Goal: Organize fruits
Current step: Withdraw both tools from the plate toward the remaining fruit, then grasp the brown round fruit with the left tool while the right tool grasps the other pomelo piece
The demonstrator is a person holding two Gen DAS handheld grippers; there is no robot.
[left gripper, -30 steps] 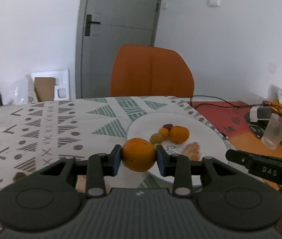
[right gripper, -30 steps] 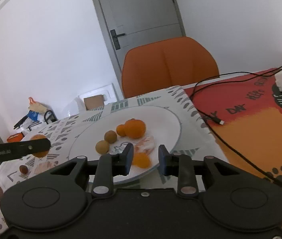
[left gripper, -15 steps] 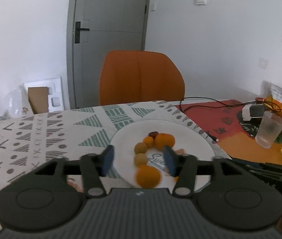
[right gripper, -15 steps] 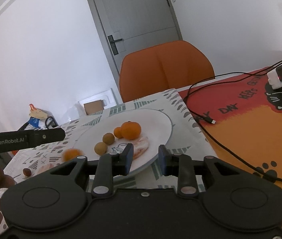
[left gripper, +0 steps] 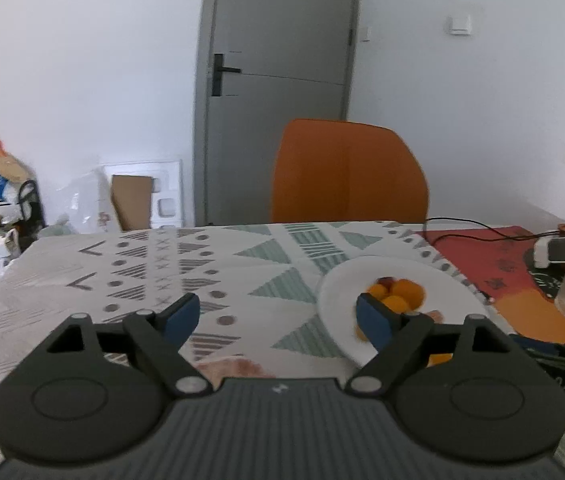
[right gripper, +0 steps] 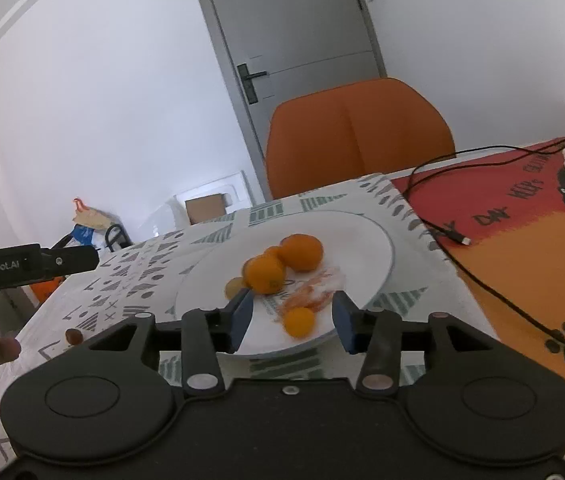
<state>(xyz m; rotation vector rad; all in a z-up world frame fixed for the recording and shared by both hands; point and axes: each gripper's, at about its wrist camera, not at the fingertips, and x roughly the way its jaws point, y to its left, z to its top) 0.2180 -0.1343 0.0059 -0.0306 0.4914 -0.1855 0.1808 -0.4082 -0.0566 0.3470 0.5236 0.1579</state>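
- I read the left gripper (left gripper: 276, 314) as wide, jaws opening, with only patterned tablecloth (left gripper: 218, 272) between the blue pads.
- I read the right gripper (right gripper: 291, 320) as partly apart, jaws opening; a small orange fruit (right gripper: 299, 322) lies between the pads on the near rim of the white plate (right gripper: 378, 252), and neither pad touches it.
- On the plate I see two larger oranges (right gripper: 301, 252) touching at centre, with a small brownish fruit (right gripper: 235, 286) at their left.
- Orange peel scraps (right gripper: 314, 292) lie just beyond the small fruit.
- One small dark fruit (right gripper: 73, 335) sits on the cloth, well left of the plate.
- An orange chair (right gripper: 358, 132) stands at the far table edge.
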